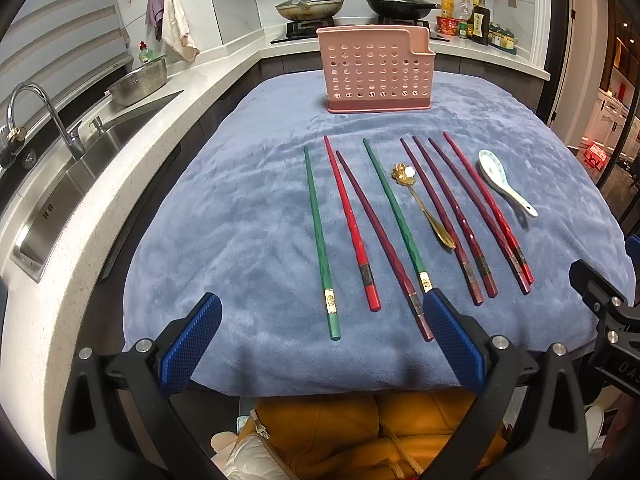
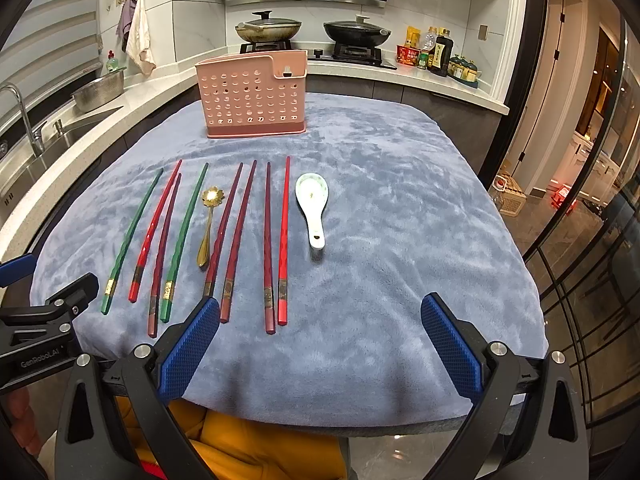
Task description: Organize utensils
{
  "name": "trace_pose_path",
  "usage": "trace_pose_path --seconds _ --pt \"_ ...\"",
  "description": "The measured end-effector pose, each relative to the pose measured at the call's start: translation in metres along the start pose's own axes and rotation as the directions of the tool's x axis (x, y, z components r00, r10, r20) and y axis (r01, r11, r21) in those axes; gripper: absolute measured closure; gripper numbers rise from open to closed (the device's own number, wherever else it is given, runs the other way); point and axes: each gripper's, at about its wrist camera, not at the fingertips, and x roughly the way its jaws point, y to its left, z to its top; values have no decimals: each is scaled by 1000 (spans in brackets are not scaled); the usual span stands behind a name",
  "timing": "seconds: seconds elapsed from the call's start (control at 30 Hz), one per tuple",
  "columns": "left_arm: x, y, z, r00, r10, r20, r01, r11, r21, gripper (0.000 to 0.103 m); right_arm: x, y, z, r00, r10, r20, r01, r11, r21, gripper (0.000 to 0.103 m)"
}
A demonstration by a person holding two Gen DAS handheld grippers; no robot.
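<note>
Left gripper [image 1: 322,312]: jaws wide, nothing held, hovering at the near edge of the cloth [image 1: 224,216]. Right gripper [image 2: 320,316]: same, wide and empty, low over the cloth's near edge.

Chopsticks [image 2: 283,240] lie side by side on the cloth (two green, the rest red or maroon), ends toward the grippers. Gold spoon [image 2: 206,228] lies among them. White spoon [image 2: 313,204] just right of the row. Pink holder [image 2: 252,98] stands upright at the far end, well apart from the utensils.

You have bare blue cloth [image 2: 400,240] right of the white spoon [image 2: 313,204]; chopsticks [image 2: 224,240] crowd the left, pink holder [image 2: 252,98] stands far.
</note>
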Motion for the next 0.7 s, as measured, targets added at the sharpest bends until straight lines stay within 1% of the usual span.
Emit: trace_pose_path --seconds 0.7 --pt "1 1 -1 1000 -2 -2 2 1000 -1 7 2 0 -2 1000 3 -8 -3 1000 2 7"
